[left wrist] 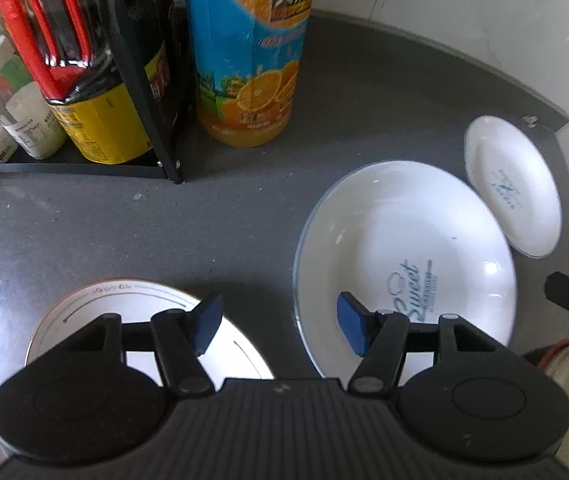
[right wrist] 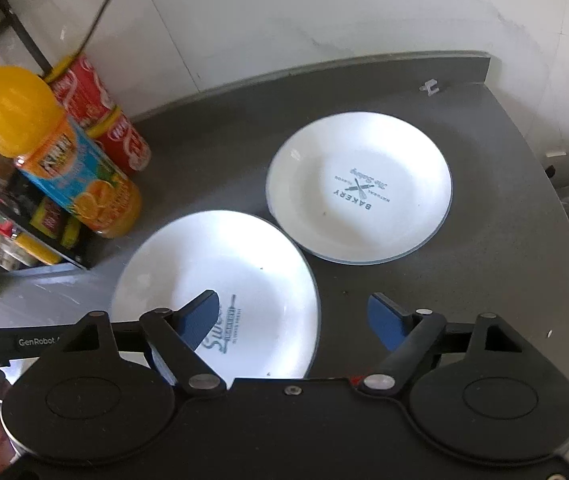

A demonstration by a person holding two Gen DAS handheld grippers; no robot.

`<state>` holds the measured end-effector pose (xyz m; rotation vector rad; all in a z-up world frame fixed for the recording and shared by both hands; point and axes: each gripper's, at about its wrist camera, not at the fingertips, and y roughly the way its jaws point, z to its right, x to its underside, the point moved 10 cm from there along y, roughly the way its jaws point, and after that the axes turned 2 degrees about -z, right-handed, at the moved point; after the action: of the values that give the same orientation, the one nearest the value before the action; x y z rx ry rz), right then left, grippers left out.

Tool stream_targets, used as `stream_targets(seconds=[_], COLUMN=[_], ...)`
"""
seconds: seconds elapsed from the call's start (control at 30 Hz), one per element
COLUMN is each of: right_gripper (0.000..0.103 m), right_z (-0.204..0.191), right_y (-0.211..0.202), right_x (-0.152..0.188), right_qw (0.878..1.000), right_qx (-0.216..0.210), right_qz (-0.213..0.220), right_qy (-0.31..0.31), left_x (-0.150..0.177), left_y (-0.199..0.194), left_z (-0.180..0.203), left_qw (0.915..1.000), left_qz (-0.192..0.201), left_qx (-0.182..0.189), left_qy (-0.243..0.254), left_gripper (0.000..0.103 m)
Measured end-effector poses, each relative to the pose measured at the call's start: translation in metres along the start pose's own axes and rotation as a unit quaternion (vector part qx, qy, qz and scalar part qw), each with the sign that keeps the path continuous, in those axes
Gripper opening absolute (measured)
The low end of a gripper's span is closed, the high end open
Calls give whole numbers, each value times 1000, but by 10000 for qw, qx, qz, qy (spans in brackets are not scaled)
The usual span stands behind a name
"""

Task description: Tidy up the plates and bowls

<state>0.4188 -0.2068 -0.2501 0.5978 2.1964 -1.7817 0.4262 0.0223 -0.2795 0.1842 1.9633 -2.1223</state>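
- Our left gripper [left wrist: 278, 330] has its jaws spread apart and empty, hovering over the grey counter [left wrist: 212, 232] between an orange-rimmed bowl [left wrist: 132, 300] and the "Sweet" plate [left wrist: 404, 248].
- Our right gripper [right wrist: 294, 322] is likewise wide apart, holding nothing, straddling that plate's near rim.
- The "Bakery" plate [right wrist: 358, 192] lies just beyond, its edge appearing to meet the first.
- We judge these dishes stiff, glazed, slippery and breakable; we should pinch the raised rim, since they lie flat.
- The juice bottle [left wrist: 248, 52] stands well clear.
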Motion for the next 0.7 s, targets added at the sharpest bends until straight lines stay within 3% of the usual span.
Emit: stream_targets(seconds=[0.27, 0.47, 0.63, 0.7], right_gripper=[77, 68, 50, 44], right_z=[2, 0, -2, -1], right_y=[32, 55, 72, 78], right_x=[-11, -11, -5, -2], right_qw=[9978, 9943, 9903, 9889], right_qx=[126, 145, 64, 97], right_qz=[-499, -880, -1238, -1334], right_qy=[-413, -584, -628, -644], left_x=[-6, -6, -5, -3], left_y=[26, 40, 43, 43], left_z=[0, 0, 4, 8], left_qw=[9997, 9992, 9985, 9975], left_qz=[-259, -394, -453, -540], left_qx=[15, 36, 223, 339], left_qy=[-22, -90, -217, -295], left_gripper=[59, 52, 36, 23])
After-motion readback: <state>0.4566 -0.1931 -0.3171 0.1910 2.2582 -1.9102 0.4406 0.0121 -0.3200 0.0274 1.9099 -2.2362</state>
